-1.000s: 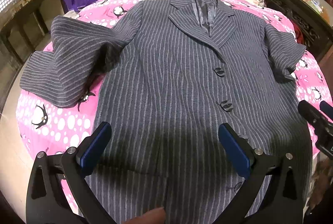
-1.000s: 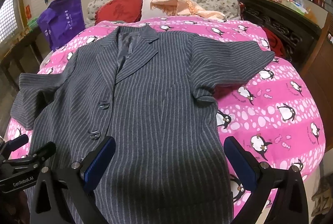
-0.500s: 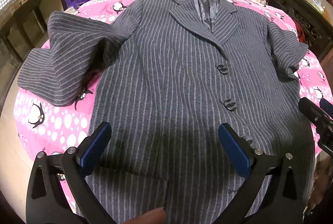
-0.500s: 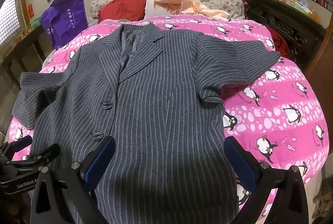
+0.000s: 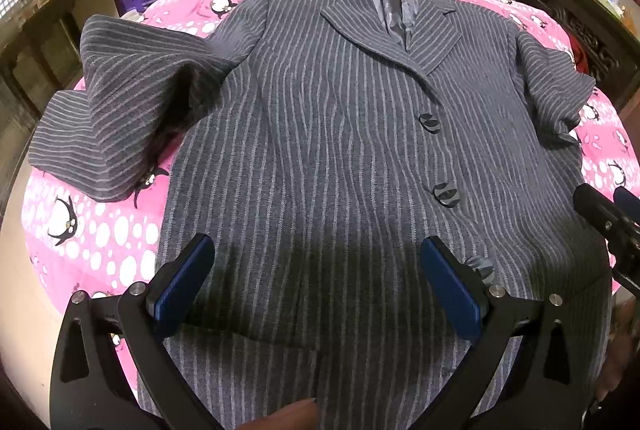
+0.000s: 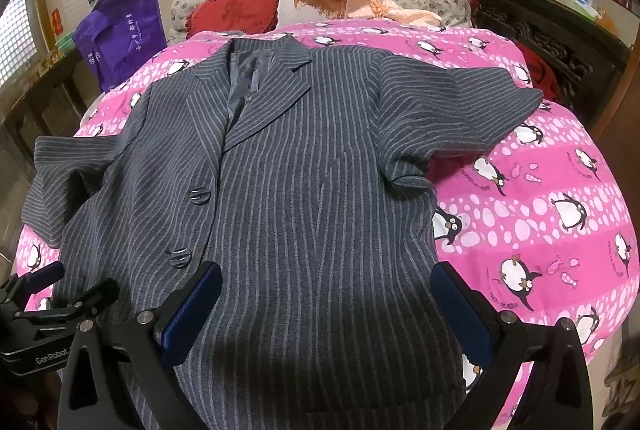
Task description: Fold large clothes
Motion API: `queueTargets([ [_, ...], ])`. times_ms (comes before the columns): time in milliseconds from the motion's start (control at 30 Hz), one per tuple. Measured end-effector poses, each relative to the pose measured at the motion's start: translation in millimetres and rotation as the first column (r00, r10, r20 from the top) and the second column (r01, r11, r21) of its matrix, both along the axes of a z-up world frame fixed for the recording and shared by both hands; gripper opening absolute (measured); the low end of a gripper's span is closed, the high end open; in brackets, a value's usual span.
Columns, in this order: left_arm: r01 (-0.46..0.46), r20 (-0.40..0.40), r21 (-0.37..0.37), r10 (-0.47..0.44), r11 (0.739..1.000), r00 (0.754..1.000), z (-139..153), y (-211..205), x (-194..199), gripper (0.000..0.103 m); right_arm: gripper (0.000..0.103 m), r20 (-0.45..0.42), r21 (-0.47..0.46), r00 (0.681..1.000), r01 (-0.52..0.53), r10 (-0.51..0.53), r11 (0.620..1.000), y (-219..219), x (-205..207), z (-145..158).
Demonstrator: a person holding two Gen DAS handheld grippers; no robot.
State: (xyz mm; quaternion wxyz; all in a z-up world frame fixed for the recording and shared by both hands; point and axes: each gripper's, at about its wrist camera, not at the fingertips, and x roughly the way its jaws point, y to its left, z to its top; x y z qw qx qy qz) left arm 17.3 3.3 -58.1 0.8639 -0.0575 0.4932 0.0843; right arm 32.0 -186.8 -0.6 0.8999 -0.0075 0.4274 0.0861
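Note:
A grey pinstriped jacket (image 5: pixel 328 134) (image 6: pixel 304 190) lies face up and buttoned on a pink penguin bedspread (image 5: pixel 92 230) (image 6: pixel 540 222), collar away from me. Its left sleeve (image 5: pixel 112 118) is bunched and rumpled; its right sleeve (image 6: pixel 452 106) spreads flat. My left gripper (image 5: pixel 320 286) hovers open above the lower front of the jacket, with nothing between its blue pads. My right gripper (image 6: pixel 328 310) hovers open over the jacket's lower right side, also holding nothing. Each gripper shows at the edge of the other's view.
At the head of the bed lie a red heart cushion (image 6: pixel 236 10), a white pillow with a peach cloth (image 6: pixel 356 0) and a purple bag (image 6: pixel 120 30) at the left. Dark wooden furniture (image 6: pixel 560 30) runs along the right side. The bed edge drops off at left.
Both grippers have moved forward and lower over the jacket, so it looms larger. Both stay open. The jacket has not moved.

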Motion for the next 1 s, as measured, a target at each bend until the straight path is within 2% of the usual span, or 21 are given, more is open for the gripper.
queueTargets([
  [433,0.007,-0.016,-0.001,-0.007,1.0,1.0,-12,4,15,0.103,0.103,-0.018,0.005,1.0,-0.009,0.009,1.0,2,15,-14],
  [567,0.012,0.034,0.038,-0.013,0.999,0.999,-14,13,40,0.103,0.103,0.023,0.009,0.999,-0.032,0.032,0.999,6,30,-23],
  [667,0.001,0.044,0.058,-0.004,0.998,0.999,-20,25,65,0.103,0.103,0.044,-0.004,0.998,-0.052,0.053,0.999,13,46,-34],
  [833,0.06,0.062,0.045,-0.063,0.997,0.996,-40,29,102,0.103,0.103,0.03,0.021,0.998,-0.052,0.051,0.998,15,66,-58],
  [900,0.067,0.098,0.033,-0.07,0.997,0.993,-43,31,106,0.103,0.103,-0.015,0.027,0.999,-0.038,0.039,0.999,14,72,-70],
  [1000,0.063,0.114,-0.007,-0.061,0.998,0.992,-47,37,105,0.103,0.103,-0.023,0.068,0.999,-0.034,0.036,0.997,9,75,-76],
])
